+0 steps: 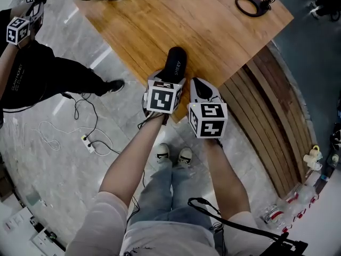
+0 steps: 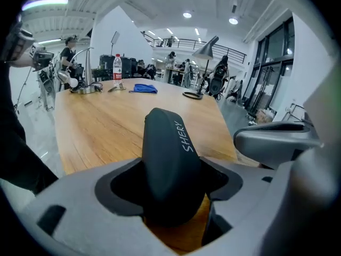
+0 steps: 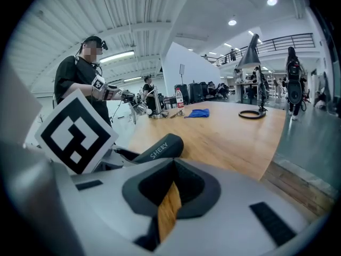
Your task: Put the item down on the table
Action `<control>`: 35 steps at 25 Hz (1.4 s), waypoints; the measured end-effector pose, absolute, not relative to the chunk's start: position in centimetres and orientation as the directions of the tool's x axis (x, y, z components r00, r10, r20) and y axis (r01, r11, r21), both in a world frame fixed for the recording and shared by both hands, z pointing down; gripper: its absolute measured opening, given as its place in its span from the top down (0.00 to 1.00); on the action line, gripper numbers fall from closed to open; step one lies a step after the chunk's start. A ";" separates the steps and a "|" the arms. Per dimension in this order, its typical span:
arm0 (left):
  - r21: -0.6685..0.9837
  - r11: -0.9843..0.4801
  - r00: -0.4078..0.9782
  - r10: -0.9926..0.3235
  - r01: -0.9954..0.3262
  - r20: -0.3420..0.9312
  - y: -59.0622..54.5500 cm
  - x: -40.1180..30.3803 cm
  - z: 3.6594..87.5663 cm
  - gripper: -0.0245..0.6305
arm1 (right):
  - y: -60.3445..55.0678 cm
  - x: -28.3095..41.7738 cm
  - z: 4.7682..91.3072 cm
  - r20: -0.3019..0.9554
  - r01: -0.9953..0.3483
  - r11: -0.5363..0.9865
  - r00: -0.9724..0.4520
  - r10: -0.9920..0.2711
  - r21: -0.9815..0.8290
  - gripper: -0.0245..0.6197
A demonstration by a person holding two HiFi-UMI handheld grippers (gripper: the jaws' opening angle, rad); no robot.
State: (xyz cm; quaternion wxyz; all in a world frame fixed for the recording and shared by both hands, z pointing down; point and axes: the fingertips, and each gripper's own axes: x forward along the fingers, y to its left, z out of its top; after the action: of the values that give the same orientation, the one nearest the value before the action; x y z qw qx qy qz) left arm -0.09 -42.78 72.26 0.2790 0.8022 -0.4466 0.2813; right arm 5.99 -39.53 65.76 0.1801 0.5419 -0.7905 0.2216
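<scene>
Case (image 1: 175,63), dark and oblong, is clamped in the left tongs (image 1: 166,87) over the counter's (image 1: 213,31) near edge; contact with the wood is unconfirmed. Right tongs (image 1: 200,89) are closed and empty alongside. Step assessed: placement. Next: lower until seated, then release.

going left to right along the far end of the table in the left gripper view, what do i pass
metal bowl → bottle with red label → blue cloth → black ring
</scene>
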 end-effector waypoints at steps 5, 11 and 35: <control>0.183 -0.447 0.437 -0.573 -0.876 0.694 -43.1 -0.4 72.4 0.45 | -39.5 5.8 65.6 0.520 -0.935 0.316 -0.351 -0.778 -0.159 0.96; 0.156 -0.459 0.435 -0.601 -0.875 0.670 -42.6 -0.6 70.3 0.45 | -38.7 5.0 63.7 0.515 -0.931 0.327 -0.364 -0.776 -0.165 0.96; 0.130 -0.464 0.431 -0.635 -0.876 0.641 -42.8 -1.3 67.5 0.36 | -38.5 6.5 64.6 0.536 -0.938 0.309 -0.344 -0.771 -0.157 0.95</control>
State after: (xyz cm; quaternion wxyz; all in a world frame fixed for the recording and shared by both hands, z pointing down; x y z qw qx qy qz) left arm -1.31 -42.84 67.52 0.2295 0.8142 -0.4640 0.2630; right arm 6.46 -38.51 64.57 0.1843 0.5423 -0.7877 0.2267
